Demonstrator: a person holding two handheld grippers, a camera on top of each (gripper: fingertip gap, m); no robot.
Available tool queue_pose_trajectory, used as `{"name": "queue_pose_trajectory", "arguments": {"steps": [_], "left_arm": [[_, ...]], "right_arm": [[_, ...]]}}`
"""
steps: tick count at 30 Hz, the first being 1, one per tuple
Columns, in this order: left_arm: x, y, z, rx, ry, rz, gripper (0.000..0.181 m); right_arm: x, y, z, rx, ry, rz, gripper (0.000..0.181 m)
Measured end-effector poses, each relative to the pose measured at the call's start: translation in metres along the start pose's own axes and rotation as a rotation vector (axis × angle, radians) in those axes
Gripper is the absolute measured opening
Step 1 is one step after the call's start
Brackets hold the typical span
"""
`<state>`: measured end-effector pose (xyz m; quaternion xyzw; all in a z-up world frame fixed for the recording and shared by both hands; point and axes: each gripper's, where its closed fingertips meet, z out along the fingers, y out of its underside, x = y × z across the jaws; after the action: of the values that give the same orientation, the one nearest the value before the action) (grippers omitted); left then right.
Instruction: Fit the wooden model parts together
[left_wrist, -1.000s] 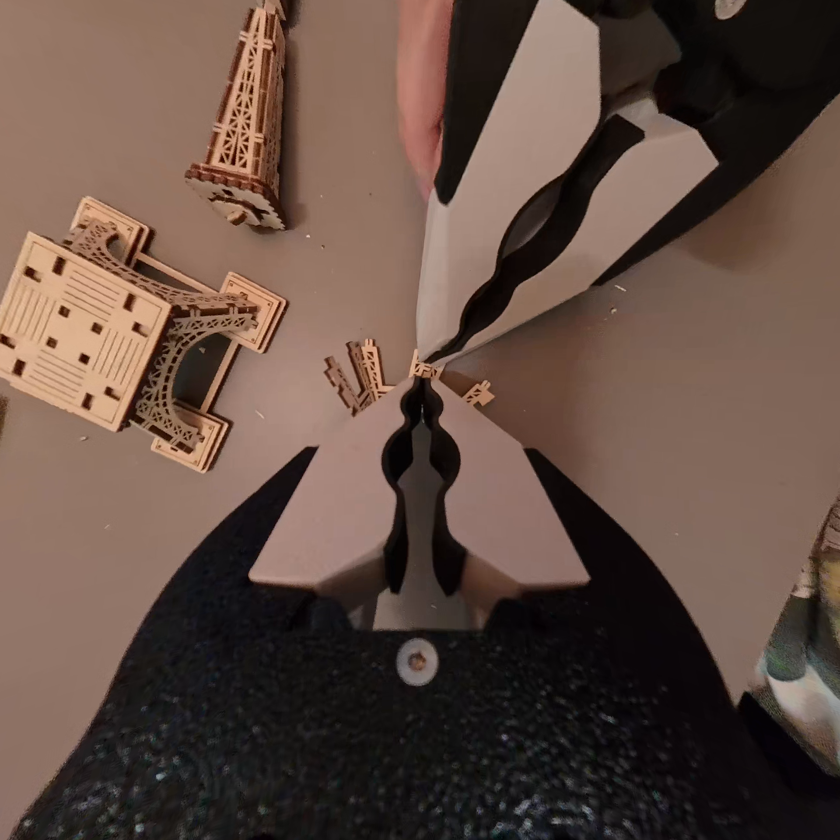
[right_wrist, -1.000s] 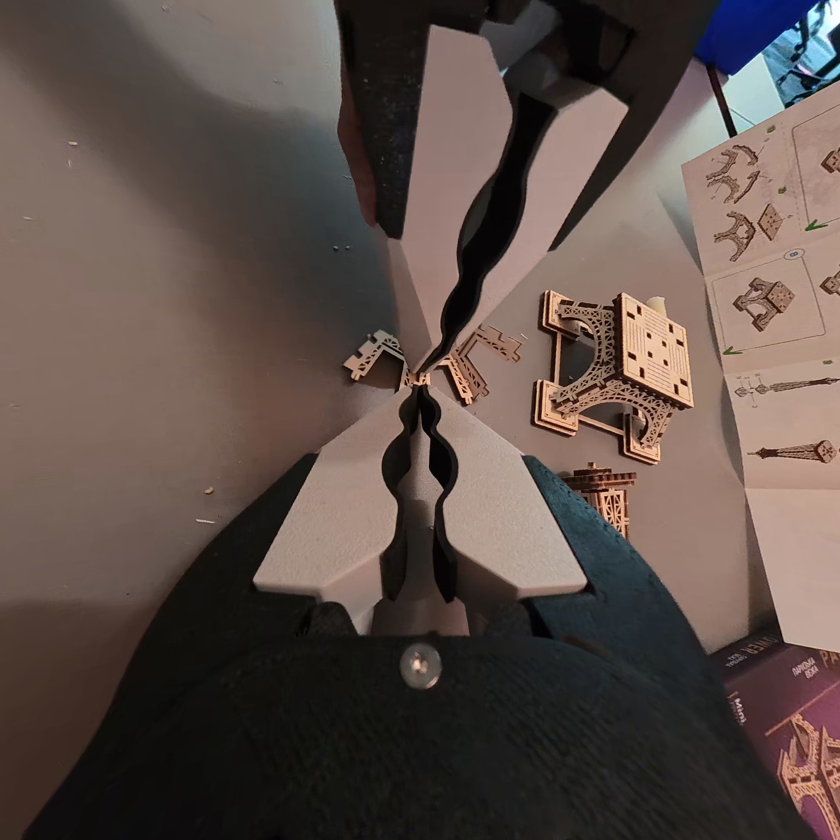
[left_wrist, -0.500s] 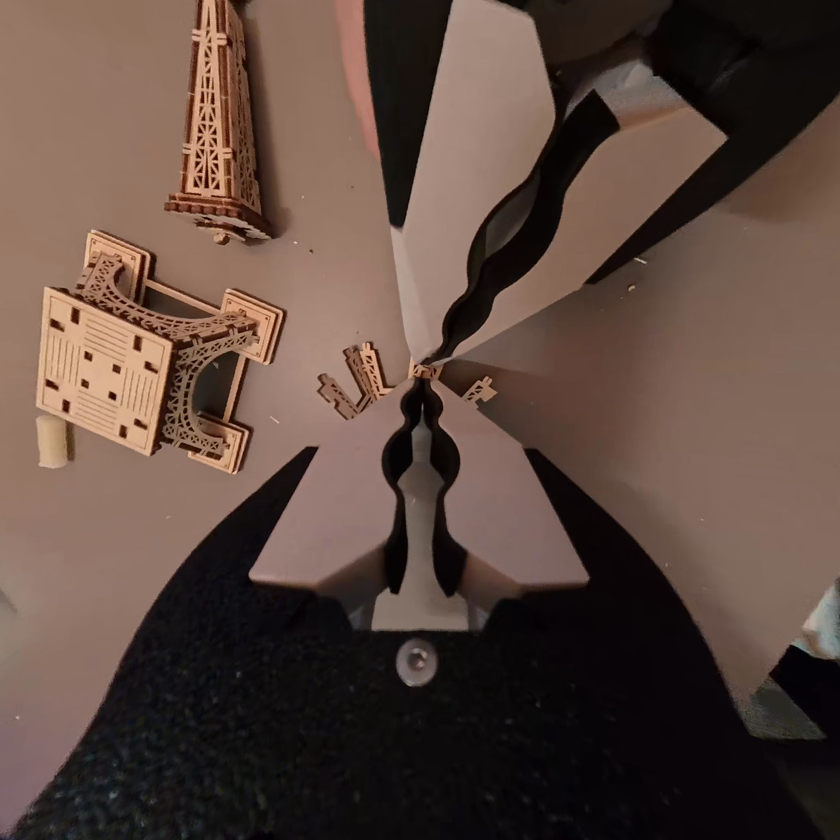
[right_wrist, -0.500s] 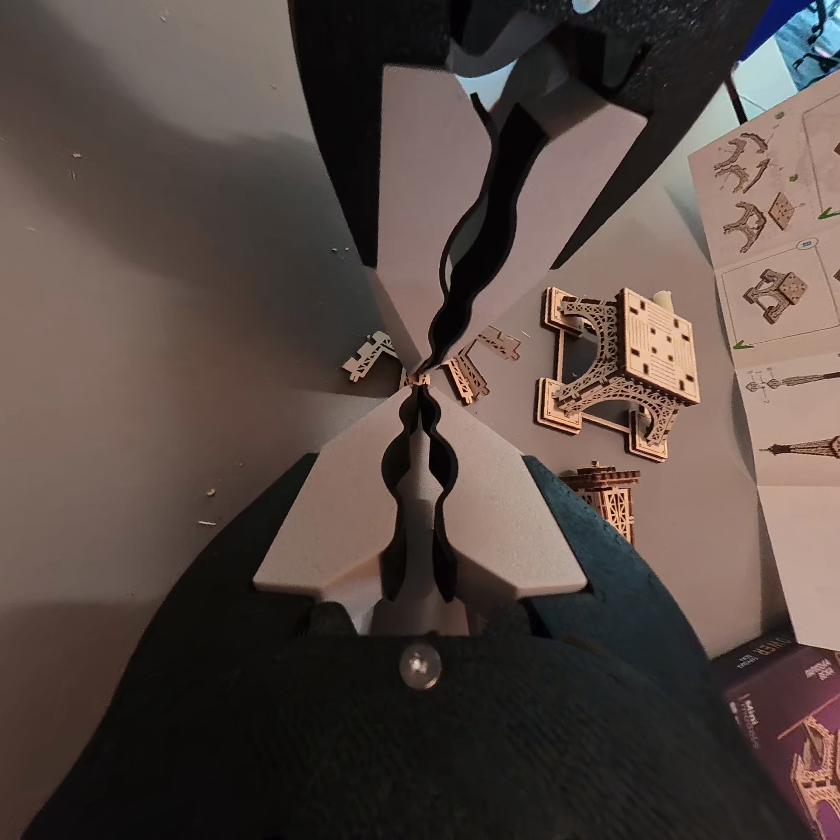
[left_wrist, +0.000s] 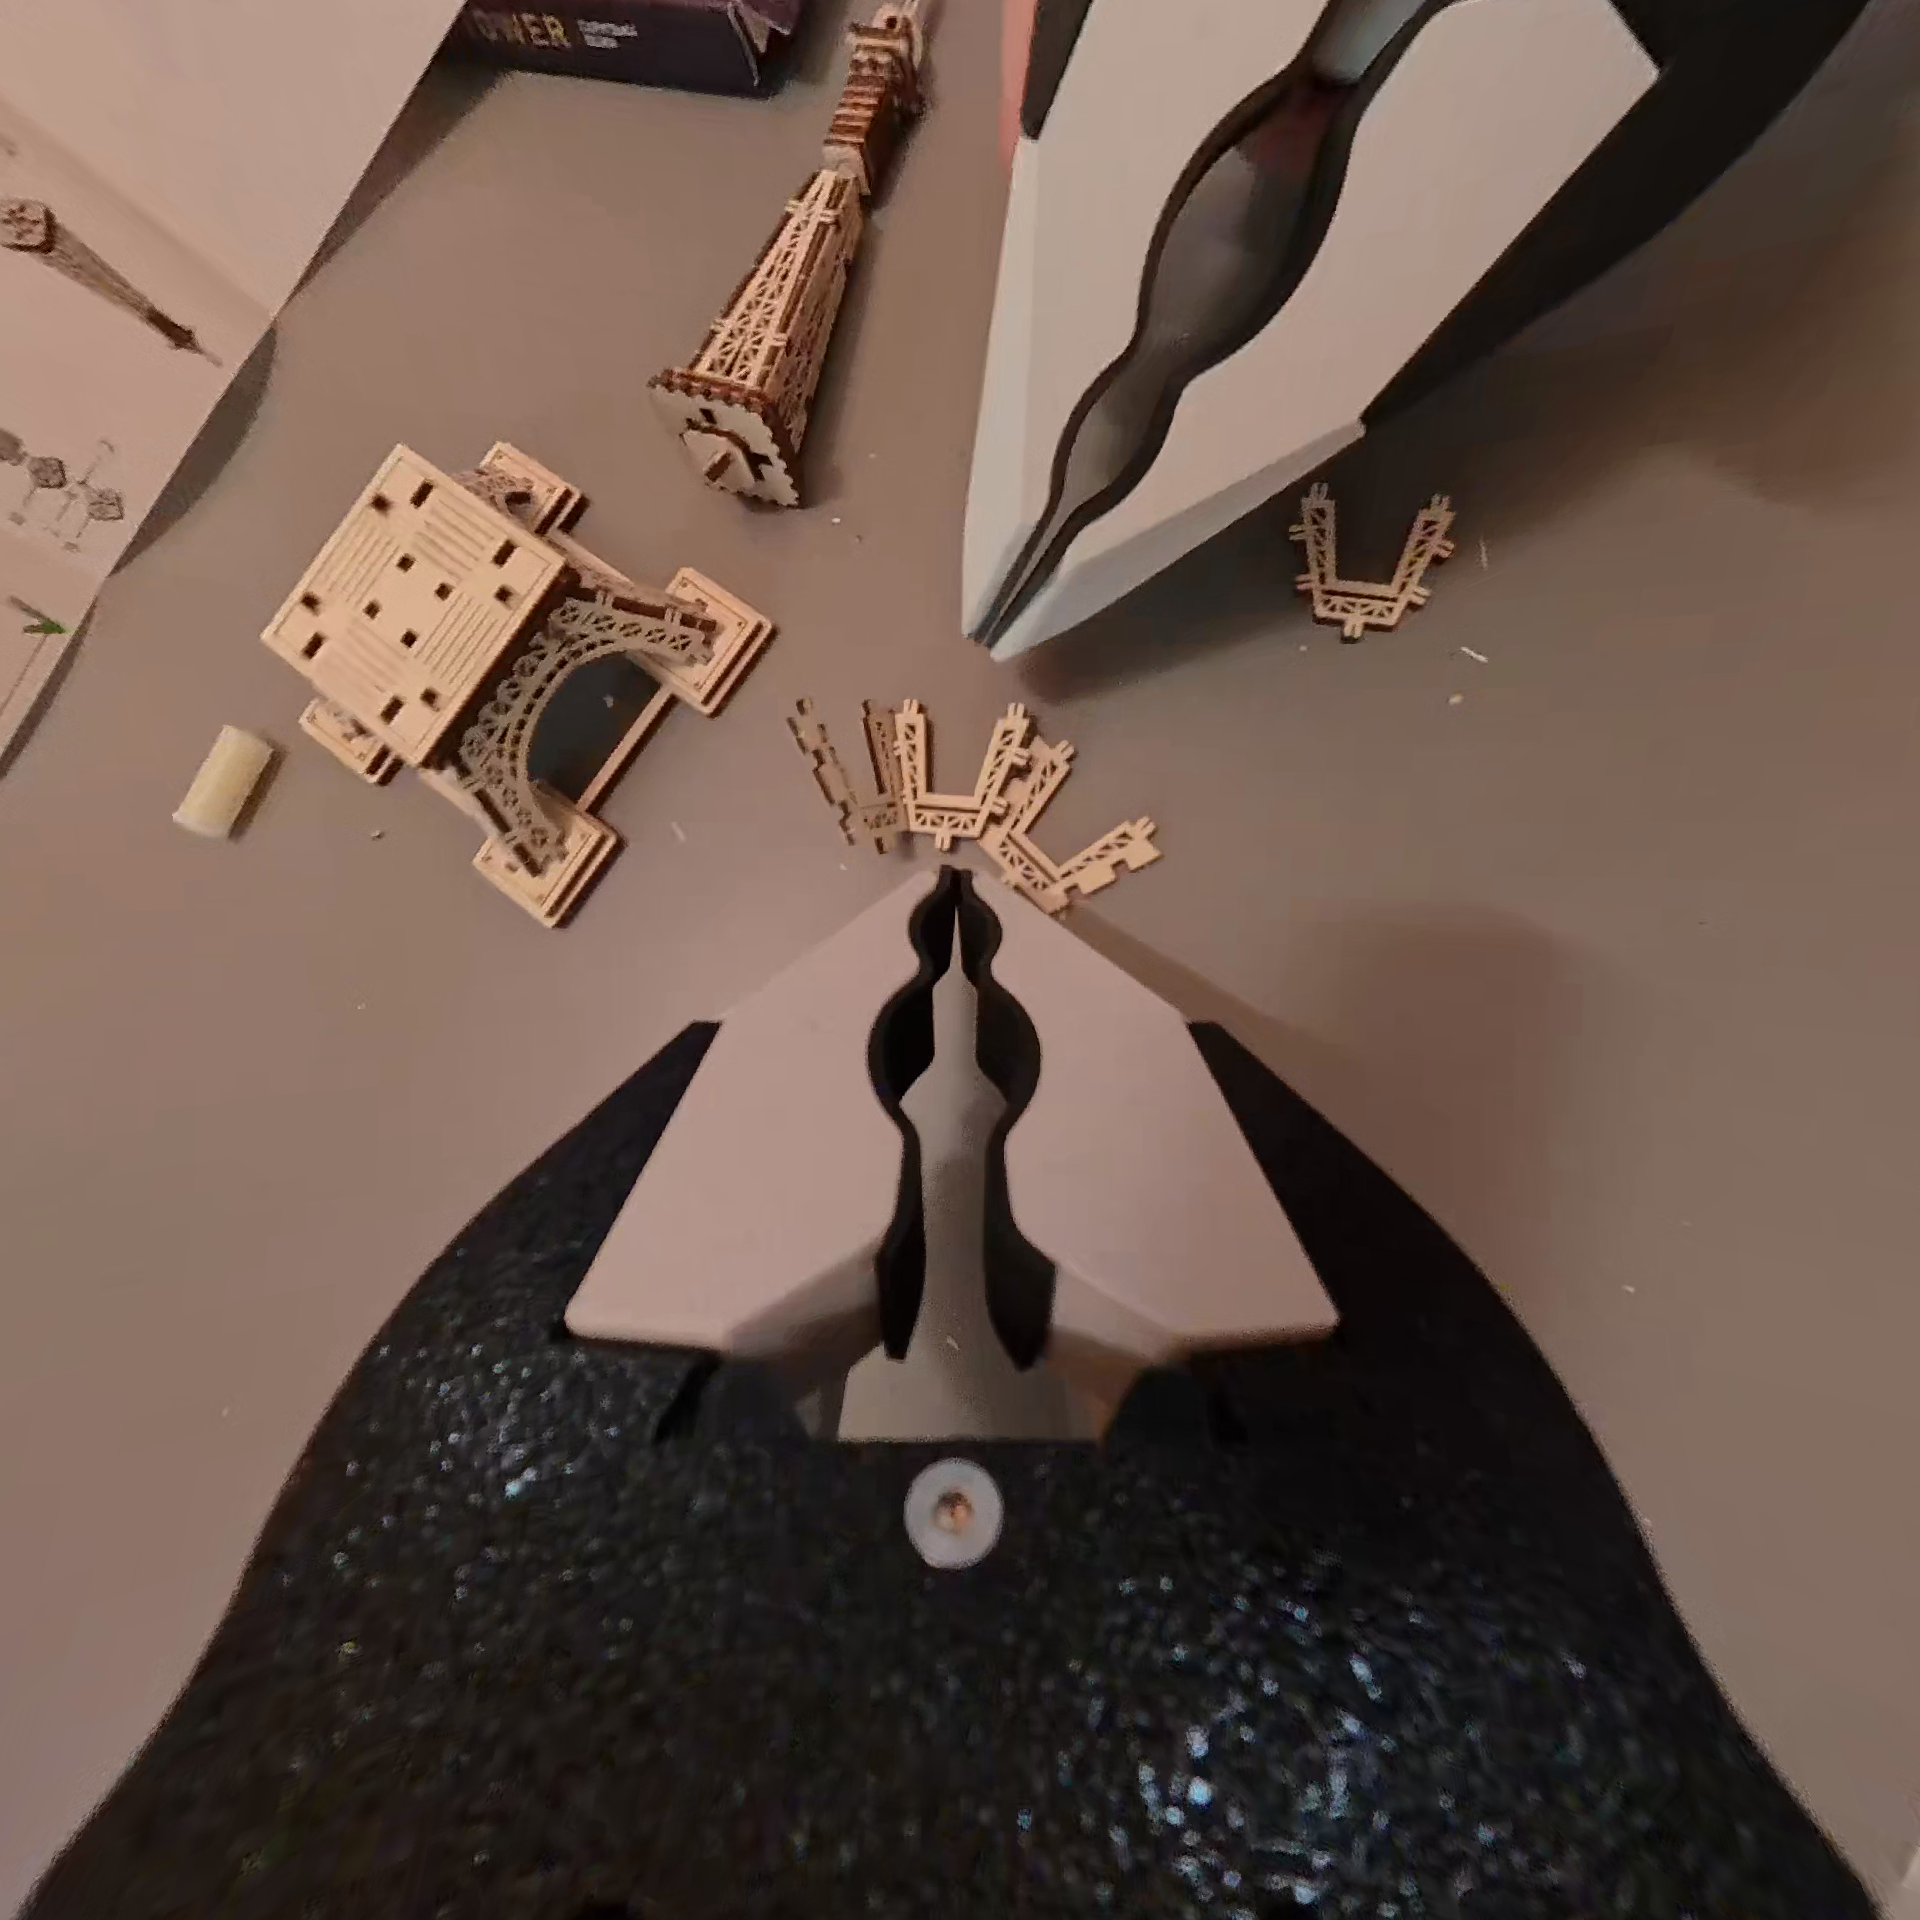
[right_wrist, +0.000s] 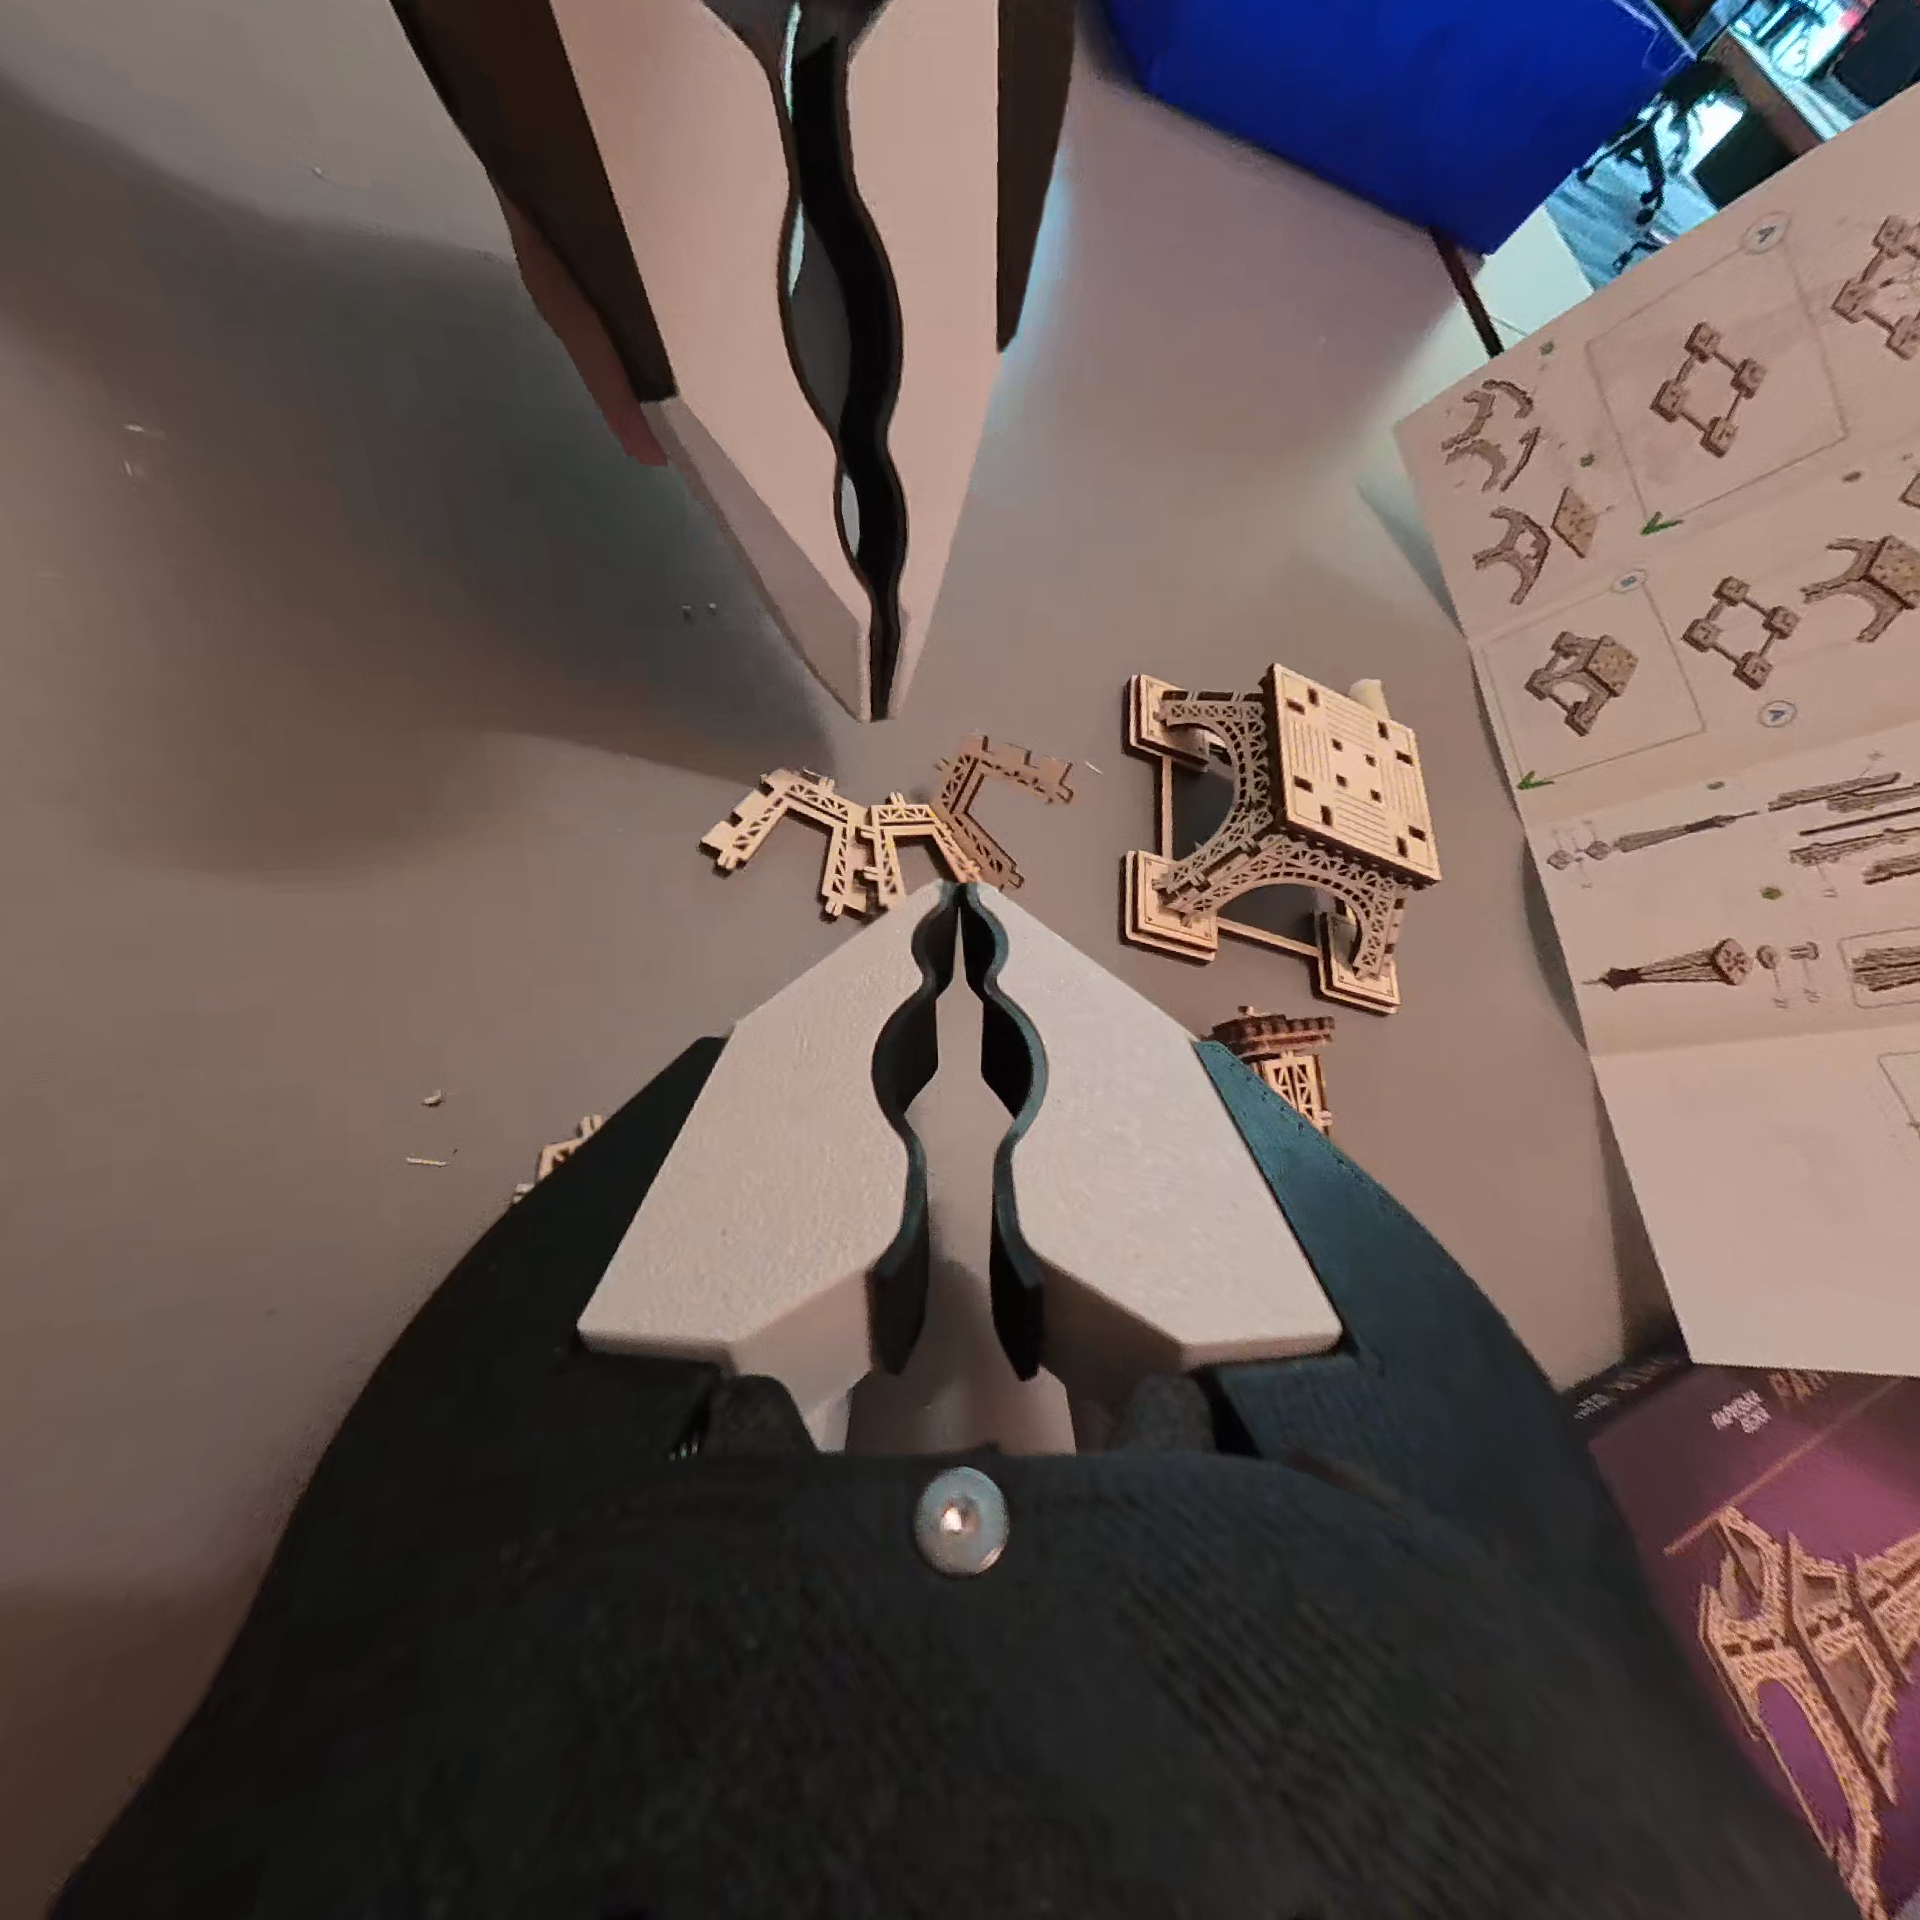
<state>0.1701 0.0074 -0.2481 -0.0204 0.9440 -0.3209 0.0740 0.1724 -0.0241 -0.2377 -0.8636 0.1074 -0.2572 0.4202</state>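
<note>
Currently tower base (left_wrist: 488, 665) and spire (left_wrist: 774, 312) built; lattice brackets (left_wrist: 977, 800) loose; left gripper (left_wrist: 954, 883), right gripper (right_wrist: 958, 896) closed, empty.

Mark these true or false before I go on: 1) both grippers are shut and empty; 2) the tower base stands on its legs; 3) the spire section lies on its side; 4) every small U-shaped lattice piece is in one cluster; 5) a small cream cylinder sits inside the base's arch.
1) True: the left gripper and the right gripper are both closed with nothing between the tips.
2) False: the tower base is tipped on its side, its slotted top plate facing sideways.
3) True: the spire section lies flat on the table.
4) False: the cluster holds most, but one U-shaped piece lies apart.
5) False: the cream cylinder lies outside, beside the base.
</note>
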Motion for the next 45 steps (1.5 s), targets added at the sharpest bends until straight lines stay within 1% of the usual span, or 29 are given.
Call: {"name": "queue_pose_trajectory", "arguments": {"steps": [1,5,6,10,13,15,17,20,22,25,28,29,32,35,39,42,45], "left_arm": [[0.002,-0.001,0.003,0.001,0.015,0.008,0.0],[0.002,-0.003,0.012,-0.008,0.028,0.041,0.0],[0.002,-0.003,0.014,-0.011,0.035,0.046,0.0],[0.001,0.0,0.014,-0.017,0.049,0.064,0.0],[-0.001,-0.001,0.008,0.004,0.039,0.07,0.0],[-0.008,0.0,0.004,0.011,0.016,0.052,0.0],[-0.013,0.007,0.003,-0.014,0.01,0.014,0.0],[-0.02,0.017,0.01,-0.034,-0.008,-0.038,0.0],[-0.018,0.013,0.013,0.004,0.009,-0.046,0.003],[-0.017,0.01,0.016,0.021,0.031,-0.067,0.008],[-0.008,0.008,0.016,0.025,0.085,-0.043,0.006],[-0.009,0.01,0.015,0.019,0.082,-0.039,0.007],[-0.025,0.011,0.011,0.013,0.019,-0.079,0.014],[-0.027,0.002,0.009,0.057,0.033,-0.108,0.017],[-0.025,-0.002,0.016,0.049,0.049,-0.093,0.017],[-0.024,-0.003,0.02,0.059,0.06,-0.096,0.004],[-0.022,-0.007,0.018,0.094,0.077,-0.098,0.001]], "right_arm": [[-0.001,0.002,0.001,-0.008,-0.009,0.008,0.0],[-0.006,0.012,0.01,-0.079,-0.042,0.008,0.009],[-0.006,0.013,0.012,-0.093,-0.044,0.004,0.008],[-0.01,0.009,0.016,-0.086,-0.075,0.002,0.007],[-0.012,0.003,0.013,-0.05,-0.105,0.03,0.006],[-0.008,0.0,0.012,-0.032,-0.099,0.048,0.006],[-0.009,0.0,0.012,-0.038,-0.107,0.055,0.008],[-0.013,0.006,0.017,-0.075,-0.118,0.044,0.011],[-0.012,0.004,0.019,-0.071,-0.111,0.048,0.01],[-0.005,0.008,0.02,-0.096,-0.074,0.05,0.005],[-0.004,0.011,0.022,-0.104,-0.078,0.044,0.004],[-0.003,0.011,0.022,-0.104,-0.072,0.041,0.004],[0.005,0.011,0.02,-0.098,-0.048,0.047,0.004],[0.014,0.01,0.019,-0.084,-0.031,0.069,0.006],[0.018,0.009,0.021,-0.097,-0.063,0.05,0.008],[0.018,0.008,0.025,-0.095,-0.072,0.05,0.01],[0.017,0.006,0.026,-0.069,-0.068,0.054,0.012]]}}
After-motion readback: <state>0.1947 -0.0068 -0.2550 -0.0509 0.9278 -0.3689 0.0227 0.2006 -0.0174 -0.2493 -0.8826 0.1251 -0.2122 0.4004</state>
